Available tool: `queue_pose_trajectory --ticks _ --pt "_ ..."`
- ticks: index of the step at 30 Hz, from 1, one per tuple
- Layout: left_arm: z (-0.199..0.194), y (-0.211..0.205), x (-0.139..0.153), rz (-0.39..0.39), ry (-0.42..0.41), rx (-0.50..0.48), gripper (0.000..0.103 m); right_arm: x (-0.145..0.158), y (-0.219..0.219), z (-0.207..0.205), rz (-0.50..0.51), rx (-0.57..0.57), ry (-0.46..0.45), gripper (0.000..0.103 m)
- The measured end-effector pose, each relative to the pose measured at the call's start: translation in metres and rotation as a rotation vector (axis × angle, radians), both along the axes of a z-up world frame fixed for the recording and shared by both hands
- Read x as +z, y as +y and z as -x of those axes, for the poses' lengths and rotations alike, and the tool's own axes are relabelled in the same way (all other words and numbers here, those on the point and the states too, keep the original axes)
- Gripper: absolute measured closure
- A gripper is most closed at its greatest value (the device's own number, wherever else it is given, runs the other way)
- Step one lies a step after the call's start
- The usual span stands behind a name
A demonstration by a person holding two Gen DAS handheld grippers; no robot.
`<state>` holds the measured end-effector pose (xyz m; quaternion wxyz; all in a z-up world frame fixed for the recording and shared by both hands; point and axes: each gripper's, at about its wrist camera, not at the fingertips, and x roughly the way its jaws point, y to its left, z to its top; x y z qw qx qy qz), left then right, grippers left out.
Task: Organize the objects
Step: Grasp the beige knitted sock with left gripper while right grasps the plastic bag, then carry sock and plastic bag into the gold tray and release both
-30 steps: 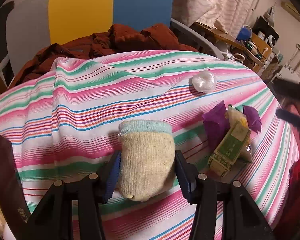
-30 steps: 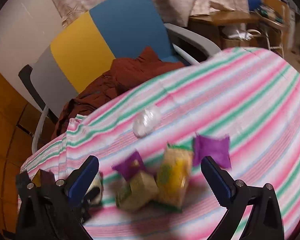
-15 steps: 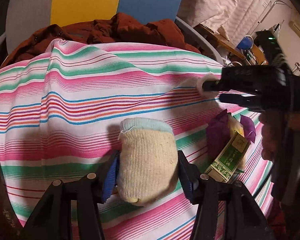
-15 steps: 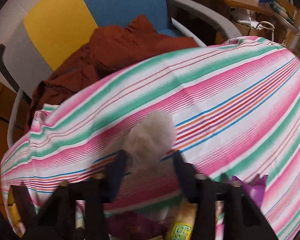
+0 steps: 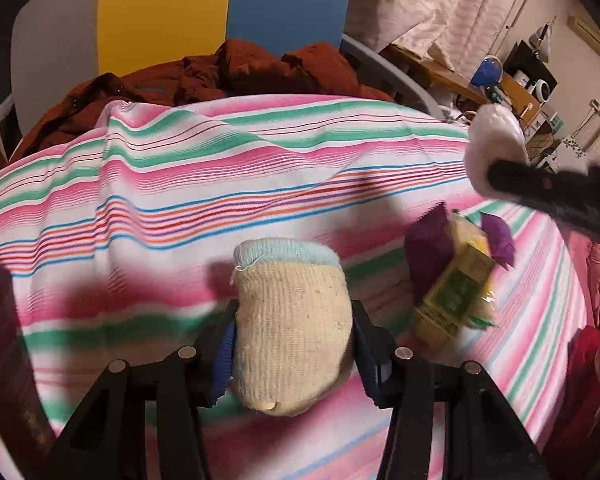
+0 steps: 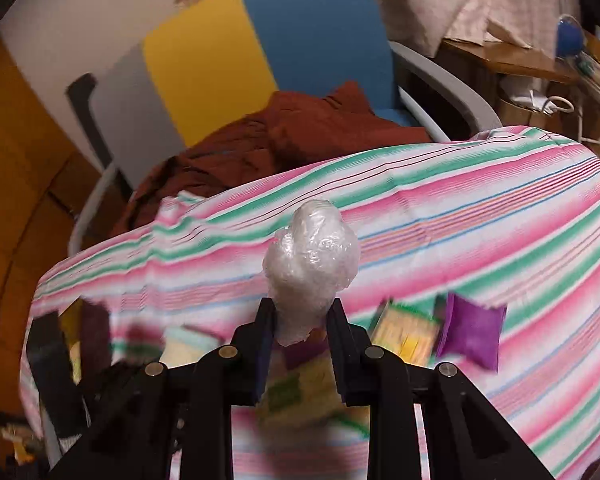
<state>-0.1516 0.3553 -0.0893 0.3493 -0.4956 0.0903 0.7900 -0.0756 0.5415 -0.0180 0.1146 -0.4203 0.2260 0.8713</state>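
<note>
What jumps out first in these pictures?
A knitted cream sock with a pale blue cuff sits clamped in the left hand-held gripper over a pink and green striped cloth. The right hand-held gripper pinches a crumpled wad of clear plastic, with purple packets lying below.

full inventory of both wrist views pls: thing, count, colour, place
sock: 1, beige with light blue cuff, between the left gripper's fingers
plastic wad: 1, clear-white, held up in the right gripper
purple packets: 2 clearly seen, purple, on the cloth by the boxes
boxes: at least 2, yellow-green, piled on the cloth; blurred, count uncertain
cloth: 1, pink, green, white stripes, covering the table
garment: 1, rust brown, heaped on the chair
chair: 1, grey, yellow, blue panels, behind the table
left gripper: black, blue pads, shut on sock
right gripper: black, shut on plastic wad
</note>
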Motion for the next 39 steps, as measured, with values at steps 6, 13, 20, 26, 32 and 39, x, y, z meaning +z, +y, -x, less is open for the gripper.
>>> queue_pose_trajectory --ticks 6,13,20,26,32,39 --pt "-0.027 -0.041 0.039 -0.067 0.068 0.022 0.051 0.011 -0.039 -0.023 0.017 0.065 0.049 0.077" --pt "-0.037 -0.127 0.079 -0.138 0.141 0.175 0.051 0.021 -0.106 -0.014 0.037 0.207 0.076 0.077" --pt "-0.031 -0.230 0.090 -0.144 0.186 0.407 0.050 0.024 -0.192 0.011 0.060 0.371 0.079 0.077" --pt "-0.019 -0.298 0.079 -0.150 0.150 0.581 0.049 0.032 -0.263 0.046 0.073 0.471 0.082 0.058" --pt "-0.037 -0.327 0.077 -0.221 0.151 0.560 0.041 0.033 -0.296 0.046 0.057 0.496 0.076 0.034" --pt "-0.058 -0.346 0.074 -0.214 0.174 0.604 0.042 0.025 -0.304 0.008 -0.029 0.492 0.057 0.015"
